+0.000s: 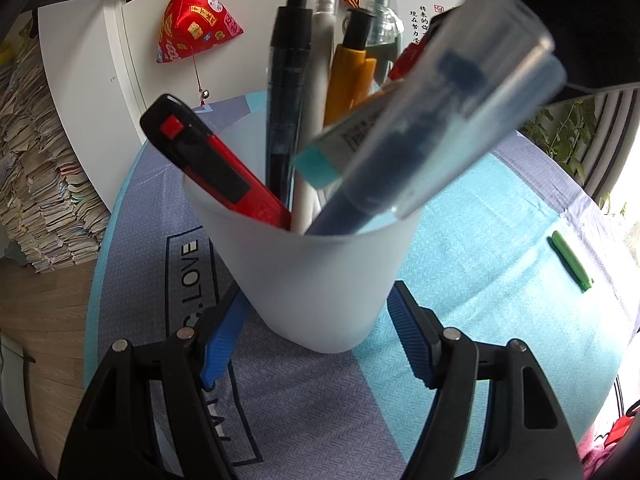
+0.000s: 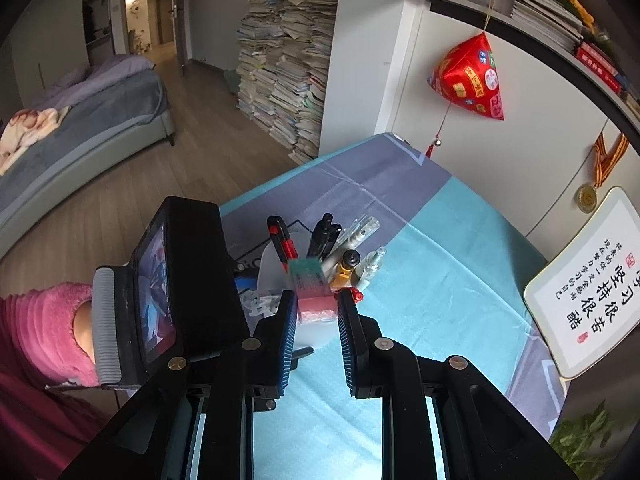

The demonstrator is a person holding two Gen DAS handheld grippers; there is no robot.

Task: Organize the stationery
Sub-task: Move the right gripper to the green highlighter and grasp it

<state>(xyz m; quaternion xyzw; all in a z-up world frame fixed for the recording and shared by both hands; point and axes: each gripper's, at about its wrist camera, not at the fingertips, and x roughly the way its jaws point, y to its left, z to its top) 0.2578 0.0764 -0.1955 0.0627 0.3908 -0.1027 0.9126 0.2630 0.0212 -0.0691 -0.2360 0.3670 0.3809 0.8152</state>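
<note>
The left tool (image 1: 316,332) is seen clamped on the frosted cup (image 1: 316,280), presumably to steady it, with utility knife (image 1: 216,168), pens and marker (image 1: 432,128) stood inside. The right tool (image 2: 317,312) is pinched on a wrapped eraser (image 2: 314,284) above that cup, likely for dropping in. A green cap (image 1: 570,260) is left on the cloth-covered table (image 1: 500,240); stacked books (image 2: 280,52) and a bed (image 2: 80,120) are seen behind.

A frosted white cup (image 1: 320,276) stands upright on the cloth, full of pens (image 1: 288,92), a red utility knife (image 1: 216,164) and an eraser (image 2: 314,284). A green pen cap (image 1: 570,260) lies apart.
</note>
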